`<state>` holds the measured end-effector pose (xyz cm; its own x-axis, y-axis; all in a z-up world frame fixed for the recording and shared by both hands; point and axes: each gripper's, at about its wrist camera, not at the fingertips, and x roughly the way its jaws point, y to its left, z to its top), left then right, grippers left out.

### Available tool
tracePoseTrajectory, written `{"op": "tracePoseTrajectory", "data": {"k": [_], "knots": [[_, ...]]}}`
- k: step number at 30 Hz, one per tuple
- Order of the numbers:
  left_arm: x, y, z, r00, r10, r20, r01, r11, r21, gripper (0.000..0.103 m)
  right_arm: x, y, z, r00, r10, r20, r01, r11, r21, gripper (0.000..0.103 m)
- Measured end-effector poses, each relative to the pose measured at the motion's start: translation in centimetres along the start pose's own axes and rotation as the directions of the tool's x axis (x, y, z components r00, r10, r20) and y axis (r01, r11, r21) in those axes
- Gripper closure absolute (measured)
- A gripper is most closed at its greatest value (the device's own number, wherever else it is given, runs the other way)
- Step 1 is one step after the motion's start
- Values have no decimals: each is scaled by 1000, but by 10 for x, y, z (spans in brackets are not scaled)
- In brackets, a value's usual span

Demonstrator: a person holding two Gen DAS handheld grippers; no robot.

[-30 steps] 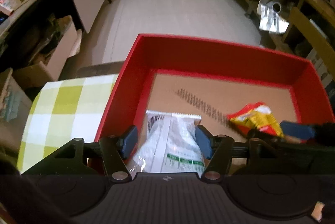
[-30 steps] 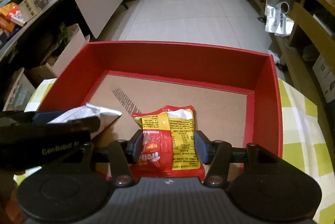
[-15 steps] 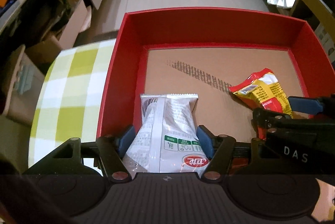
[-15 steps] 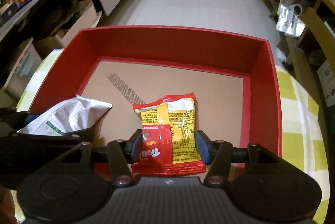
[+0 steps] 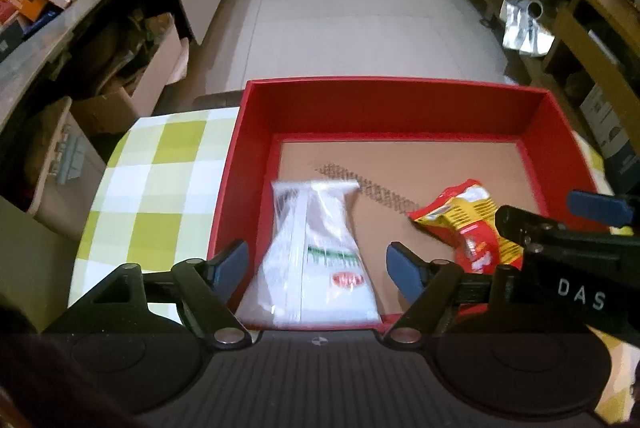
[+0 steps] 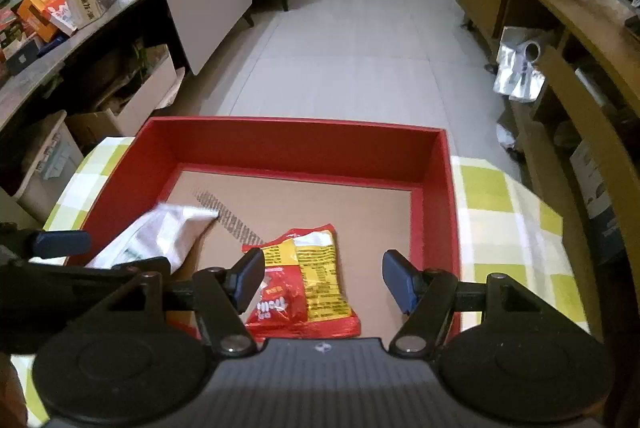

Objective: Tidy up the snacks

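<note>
A red box (image 5: 396,105) (image 6: 296,147) with a brown cardboard floor stands on the checked table. A white snack packet (image 5: 316,260) (image 6: 160,236) lies in its near left part. A red and yellow snack packet (image 5: 468,224) (image 6: 304,280) lies in its near right part. My left gripper (image 5: 318,270) is open above the white packet, fingers apart from it. My right gripper (image 6: 324,282) is open above the red and yellow packet, not touching it. Each gripper shows at the edge of the other's view.
The green and white checked tablecloth (image 5: 160,179) (image 6: 500,211) flanks the box on both sides. Beyond the table's far edge is tiled floor (image 6: 360,59). A cluttered counter (image 6: 60,11) runs along the left, wooden shelving (image 6: 580,75) along the right.
Both grippers have opened and let go of their packets, which now lie on the box floor. Both grippers have pulled back and up from the box.
</note>
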<state>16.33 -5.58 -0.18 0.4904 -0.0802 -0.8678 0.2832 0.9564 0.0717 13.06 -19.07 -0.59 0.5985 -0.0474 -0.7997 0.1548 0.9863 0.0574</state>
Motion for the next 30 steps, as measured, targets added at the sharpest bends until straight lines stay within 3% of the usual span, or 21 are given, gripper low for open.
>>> {"op": "tracePoseTrajectory", "data": {"k": [12,19,30], "knots": [[-29,18,-19,1000,-22,6,23,998,-60,17,-35,4,-21,1000,7,5,-7,1000,-10,32],[-44,25,-40,999,-40,-7,39,997,-60,16,-49,11,-46,998,45,-48,-45,999,10,32],[-52,37,-65,998,-42,-49,39,997,-73,16,-38,37,-76,983,81,-165,-77,996,34,31]]}}
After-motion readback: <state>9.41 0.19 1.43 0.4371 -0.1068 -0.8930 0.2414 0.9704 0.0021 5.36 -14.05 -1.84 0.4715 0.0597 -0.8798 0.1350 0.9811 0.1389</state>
